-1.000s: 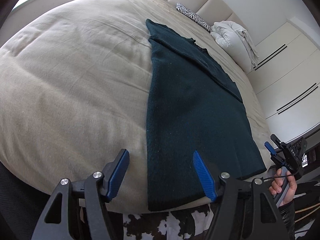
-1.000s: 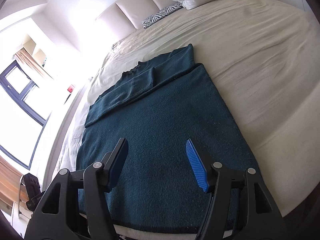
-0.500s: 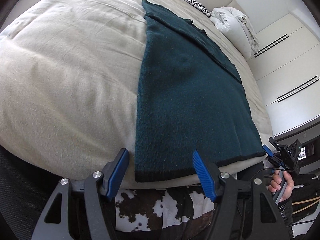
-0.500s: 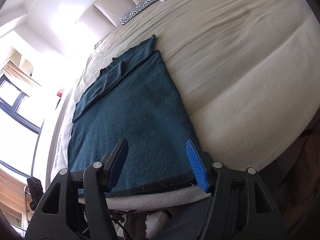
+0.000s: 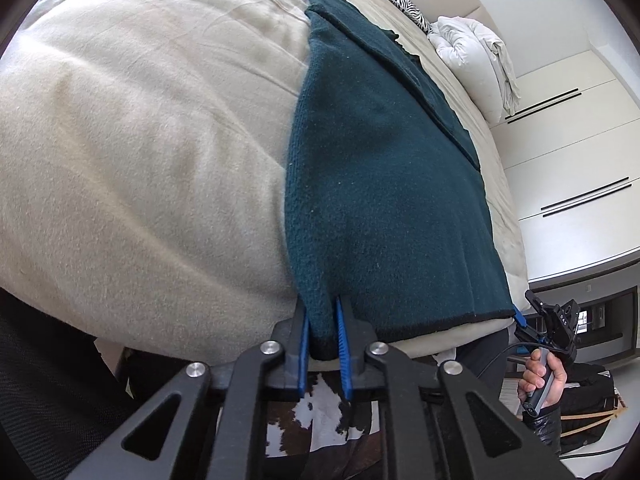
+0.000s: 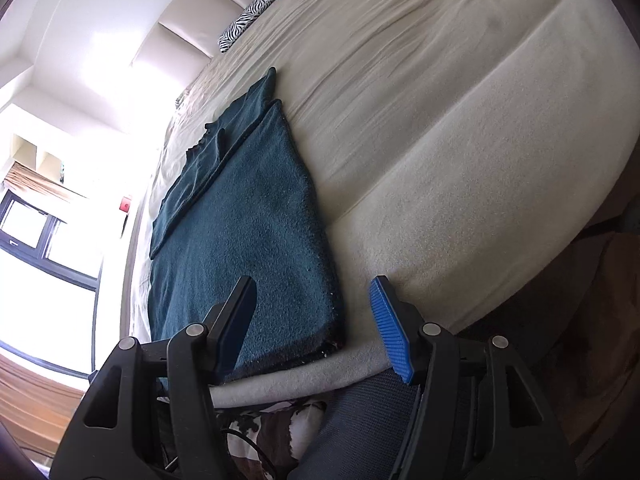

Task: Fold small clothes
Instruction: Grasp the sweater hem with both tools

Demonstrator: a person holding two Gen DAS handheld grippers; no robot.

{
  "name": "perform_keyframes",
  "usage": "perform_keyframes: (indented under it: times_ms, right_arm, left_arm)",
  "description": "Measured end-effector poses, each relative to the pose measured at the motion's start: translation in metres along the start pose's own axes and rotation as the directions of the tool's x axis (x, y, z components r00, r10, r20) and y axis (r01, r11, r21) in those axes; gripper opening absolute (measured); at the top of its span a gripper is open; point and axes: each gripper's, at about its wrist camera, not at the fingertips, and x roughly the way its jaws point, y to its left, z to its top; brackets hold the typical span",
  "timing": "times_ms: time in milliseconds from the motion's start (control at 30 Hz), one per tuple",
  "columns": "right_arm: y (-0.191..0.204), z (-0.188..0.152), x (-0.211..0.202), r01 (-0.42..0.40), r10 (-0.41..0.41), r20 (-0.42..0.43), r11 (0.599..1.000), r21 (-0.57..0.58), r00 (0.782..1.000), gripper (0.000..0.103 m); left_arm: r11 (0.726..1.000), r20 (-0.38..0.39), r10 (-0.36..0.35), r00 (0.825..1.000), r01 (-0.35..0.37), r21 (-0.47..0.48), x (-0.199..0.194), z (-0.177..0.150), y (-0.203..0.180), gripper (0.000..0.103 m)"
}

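A dark teal knit sweater (image 5: 384,184) lies flat on the beige bed, sleeves folded across its back; it also shows in the right wrist view (image 6: 248,232). My left gripper (image 5: 322,322) is shut on the sweater's near hem corner at the bed's front edge. My right gripper (image 6: 316,316) is open, its jaws standing either side of the sweater's other near hem corner, not closed on it. The right gripper also shows in the left wrist view (image 5: 548,320), held by a hand beside the hem's far corner.
The beige bed cover (image 5: 140,140) spreads wide to the left of the sweater. A white bundled duvet (image 5: 476,64) and a zebra pillow (image 5: 396,0) lie at the headboard. White wardrobes (image 5: 576,160) stand to the right. A cowhide rug (image 5: 304,420) lies below the bed edge.
Both grippers came down and in to the sweater's near hem. My left gripper closed on its hem corner. My right gripper stayed open at the other corner.
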Motion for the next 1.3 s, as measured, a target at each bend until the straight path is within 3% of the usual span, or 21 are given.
perform_keyframes:
  times_ms: [200, 267, 333, 400, 667, 967, 1300]
  right_arm:
    - [-0.001, -0.004, 0.017, -0.054, 0.058, -0.096, 0.997, 0.046, 0.994, 0.049]
    - [-0.006, -0.006, 0.021, -0.069, 0.079, -0.116, 0.994, 0.083, 0.990, 0.040]
    - [-0.011, -0.008, 0.022, -0.083, 0.097, -0.124, 0.990, 0.111, 0.987, 0.033]
    - [-0.012, -0.008, 0.022, -0.091, 0.105, -0.122, 0.989, 0.117, 0.987, 0.033]
    - [-0.017, -0.011, 0.024, -0.068, 0.086, -0.133, 0.989, 0.134, 0.987, 0.008]
    - [-0.001, -0.008, 0.015, -0.038, 0.046, -0.097, 0.996, 0.086, 0.994, 0.005]
    - [0.041, -0.002, -0.003, -0.070, 0.070, -0.032, 0.998, 0.004, 0.997, 0.004]
  left_arm:
    - [1.000, 0.007, -0.016, 1.000, 0.016, 0.001, -0.004, 0.001, 0.000, 0.010]
    - [1.000, 0.009, -0.030, 1.000, 0.030, -0.006, -0.008, 0.002, 0.004, 0.009]
    - [0.999, 0.012, -0.037, 0.999, 0.037, -0.009, -0.009, 0.002, 0.005, 0.009]
    - [0.999, 0.017, -0.043, 0.999, 0.043, -0.012, -0.011, 0.002, 0.008, 0.009]
    - [0.997, 0.051, -0.068, 0.996, 0.070, -0.028, -0.021, 0.003, 0.011, 0.008]
    - [0.994, 0.085, -0.102, 0.991, 0.104, -0.015, -0.031, 0.002, 0.008, 0.007]
    - [0.986, 0.153, -0.161, 0.975, 0.165, -0.012, -0.055, 0.006, 0.002, 0.007]
